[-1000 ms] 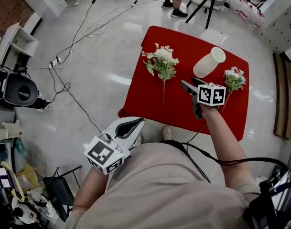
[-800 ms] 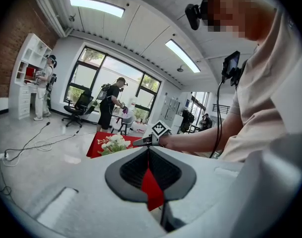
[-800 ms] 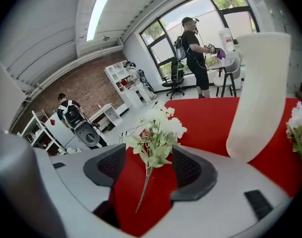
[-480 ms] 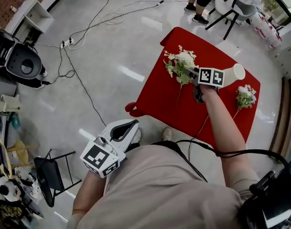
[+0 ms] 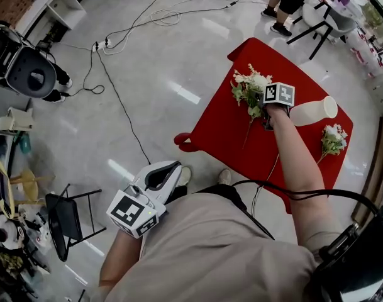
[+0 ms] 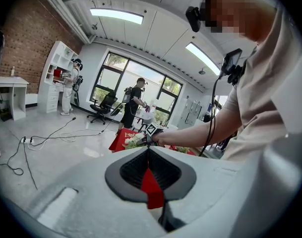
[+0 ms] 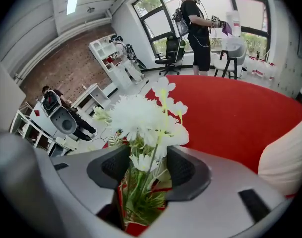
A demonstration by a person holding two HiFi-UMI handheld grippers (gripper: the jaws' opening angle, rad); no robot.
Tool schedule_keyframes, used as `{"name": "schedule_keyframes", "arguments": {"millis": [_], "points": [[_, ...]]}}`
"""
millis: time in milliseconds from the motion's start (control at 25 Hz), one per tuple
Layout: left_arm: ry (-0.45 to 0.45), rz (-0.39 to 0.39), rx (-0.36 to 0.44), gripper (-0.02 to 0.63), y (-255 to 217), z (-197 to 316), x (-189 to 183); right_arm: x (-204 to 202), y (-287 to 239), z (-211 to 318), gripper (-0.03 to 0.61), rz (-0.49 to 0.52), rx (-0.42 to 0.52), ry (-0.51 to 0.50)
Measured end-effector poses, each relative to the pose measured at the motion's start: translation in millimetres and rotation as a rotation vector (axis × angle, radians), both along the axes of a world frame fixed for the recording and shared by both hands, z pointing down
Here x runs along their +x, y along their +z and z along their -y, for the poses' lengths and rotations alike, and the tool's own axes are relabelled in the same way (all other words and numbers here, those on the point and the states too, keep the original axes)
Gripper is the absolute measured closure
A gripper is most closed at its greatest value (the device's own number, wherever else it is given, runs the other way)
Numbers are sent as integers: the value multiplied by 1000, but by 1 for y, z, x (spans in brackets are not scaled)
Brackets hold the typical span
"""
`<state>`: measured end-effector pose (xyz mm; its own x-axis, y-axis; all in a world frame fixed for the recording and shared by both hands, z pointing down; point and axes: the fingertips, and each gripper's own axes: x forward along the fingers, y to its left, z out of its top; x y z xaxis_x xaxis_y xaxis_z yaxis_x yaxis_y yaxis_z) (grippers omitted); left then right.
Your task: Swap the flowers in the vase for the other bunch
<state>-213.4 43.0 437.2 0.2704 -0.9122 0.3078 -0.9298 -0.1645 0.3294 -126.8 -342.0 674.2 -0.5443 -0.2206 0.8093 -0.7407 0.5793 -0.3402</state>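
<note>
The right gripper [image 7: 148,166] pointed steeply down over the white bunch [image 7: 141,115]. Its jaws were part-way apart and had just been closing, with the green stems and lower blooms between the pads but, as far as I could judge, not yet pinched. It straddled the bunch below the flower heads, most likely so the grip would land on the stems and spare the petals. The bunch lay flat on the red counter [image 5: 222,137], stem trailing toward the person, which left it easy to reach from above. Near it was the pale vase [image 5: 312,111], upright or on its side I could not tell, with no flowers in it. The other bunch [image 5: 333,140] lay beyond the vase near the counter's edge, so the vase seemed ready for filling. The left gripper [image 6: 149,152] had its jaws together on nothing and was held low by the person's hip, well apart from the counter, probably kept out of the way until needed
</note>
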Motion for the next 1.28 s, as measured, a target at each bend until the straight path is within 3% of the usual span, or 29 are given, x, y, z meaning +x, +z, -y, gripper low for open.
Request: {"name": "schedule_keyframes", "arguments": {"millis": [280, 760, 1280], "points": [[22, 4, 3, 606, 0, 2, -2, 3, -1, -7, 493, 29, 58, 25], [164, 11, 41, 606, -18, 30, 29, 17, -77, -23, 520, 211, 146, 43], [271, 34, 93, 606, -26, 42, 64, 33, -236, -27, 525, 411, 415, -11]]}}
